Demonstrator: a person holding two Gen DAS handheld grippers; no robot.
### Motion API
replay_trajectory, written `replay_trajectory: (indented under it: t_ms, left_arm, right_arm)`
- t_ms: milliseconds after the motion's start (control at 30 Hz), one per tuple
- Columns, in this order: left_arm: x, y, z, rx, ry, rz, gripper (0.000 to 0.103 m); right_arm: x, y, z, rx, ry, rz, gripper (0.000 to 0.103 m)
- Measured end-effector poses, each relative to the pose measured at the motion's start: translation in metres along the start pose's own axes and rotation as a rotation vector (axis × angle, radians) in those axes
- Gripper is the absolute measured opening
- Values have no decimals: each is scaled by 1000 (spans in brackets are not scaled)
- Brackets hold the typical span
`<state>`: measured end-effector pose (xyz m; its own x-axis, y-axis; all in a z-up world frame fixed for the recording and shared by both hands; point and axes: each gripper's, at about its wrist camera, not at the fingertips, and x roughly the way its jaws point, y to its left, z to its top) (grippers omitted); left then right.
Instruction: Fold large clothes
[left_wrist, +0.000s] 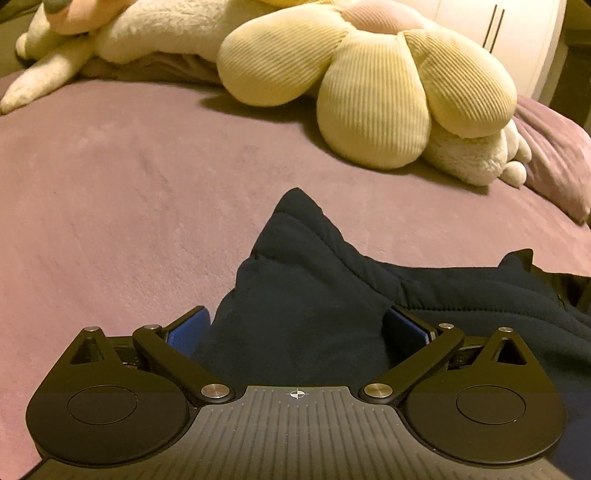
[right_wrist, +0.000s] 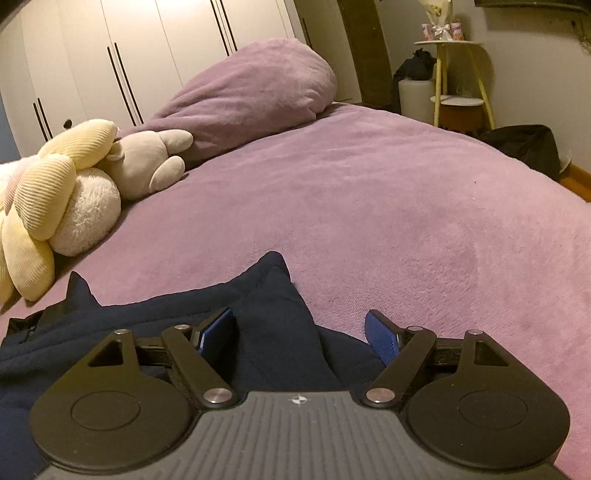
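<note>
A dark navy garment lies on the purple bed cover. In the left wrist view one corner of it peaks up between my left gripper's blue pads, which stand wide apart with the cloth between them. In the right wrist view another corner of the garment rises between my right gripper's blue pads, also wide apart. A zip edge of the garment shows at the far left of the right wrist view.
A yellow flower-shaped cushion and white plush toys lie at the bed's far side. A purple pillow sits by the white wardrobe. A yellow side table and a dark bag stand beyond the bed.
</note>
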<state>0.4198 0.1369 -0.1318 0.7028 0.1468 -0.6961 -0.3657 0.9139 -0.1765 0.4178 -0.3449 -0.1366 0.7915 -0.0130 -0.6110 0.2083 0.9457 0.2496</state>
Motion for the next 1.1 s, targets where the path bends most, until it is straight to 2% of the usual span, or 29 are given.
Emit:
replay_trajectory:
  t_ms: [167,267,333,400,500,567,700,867,1000,1033,1100]
  left_arm:
    - [-13,6,1,-17,19,13,103]
    - [-31,13,-1,-2,19,12,103]
    - [-51,21,-10,11,3,27,103]
    - [-72,38,-23,-30,0,-15,103]
    - [-103,69,-39,-102,33,-98,103]
    - [-119,87,-50,-135,64,-137,103]
    - [-136,119,-69,-210,172,-260,103]
    - [-130,132,-71,-265,210,-405,103]
    - [-112,133,-68,-331,216,-439,103]
    - [-109,132,-66,-323,214,-447,103]
    - [-106,127,-63,-307,211,-450,103]
  right_arm:
    - [-14,6,3,-1,-26,-67,80]
    - [-39,4,2,46,-65,-164,81]
    - [-64,1,-2,62,-88,-174,81]
    - [-97,2,-12,27,-133,-139,81]
    - [-145,14,-40,-95,-212,-99,81]
    - [-168,23,-61,-168,-225,-62,81]
    - [-189,36,-86,-197,-157,43,81]
    - [-192,61,-105,-147,-72,117,81]
    - [-194,84,-106,-130,-42,183,81]
    - [-194,90,-106,-131,-25,223,81]
    - [-192,105,-106,-146,-6,246,81]
